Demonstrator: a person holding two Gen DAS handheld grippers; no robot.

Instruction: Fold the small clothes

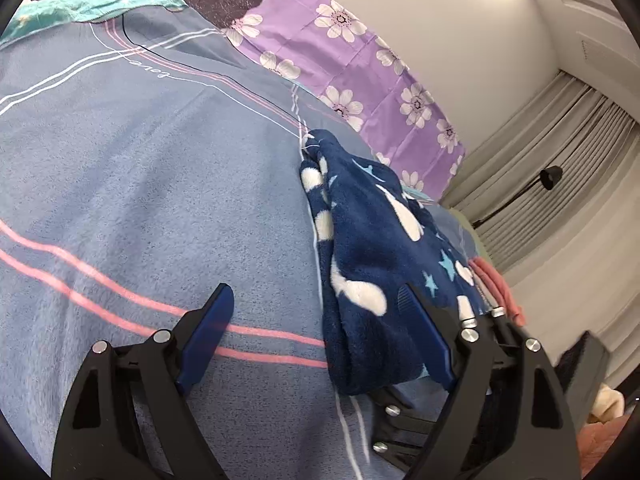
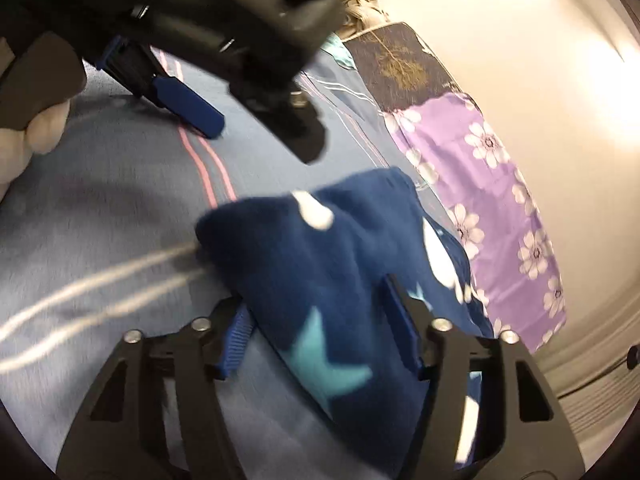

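The blue bedsheet (image 1: 132, 184) bears one small cursive word, "love", upside down among its white lines. No other lettering is legible.

navy fleece garment (image 1: 372, 256), white-and-star print, bunched on bedspread (image 1: 140, 200)

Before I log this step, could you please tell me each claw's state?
Left claw: open, holding nothing.
Right claw: open around the navy fleece garment, not clamped.

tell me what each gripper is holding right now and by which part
Neither visibly grips anything. The left gripper is open over the bed cover; the right gripper is open, straddling the navy fleece garment at its near end.
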